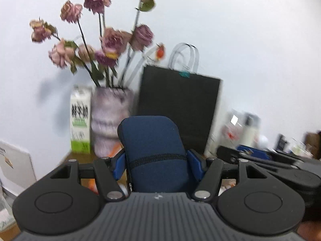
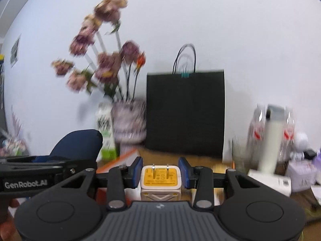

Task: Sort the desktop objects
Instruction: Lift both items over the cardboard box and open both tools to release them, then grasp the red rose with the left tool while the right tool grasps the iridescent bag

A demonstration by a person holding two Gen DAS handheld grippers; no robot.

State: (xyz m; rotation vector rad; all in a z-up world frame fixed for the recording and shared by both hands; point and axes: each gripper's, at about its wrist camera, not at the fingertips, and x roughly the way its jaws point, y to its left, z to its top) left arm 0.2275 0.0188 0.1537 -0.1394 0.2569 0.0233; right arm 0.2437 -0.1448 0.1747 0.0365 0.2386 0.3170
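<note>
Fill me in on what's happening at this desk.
A person is sorting desk items with a handheld gripper in each hand. The left gripper is clamped on a navy pouch, and the right gripper holds a yellow-faced charger, prongs pointing forward. Both are held above the desk, in front of a vase of dried flowers and a black bag.
</note>
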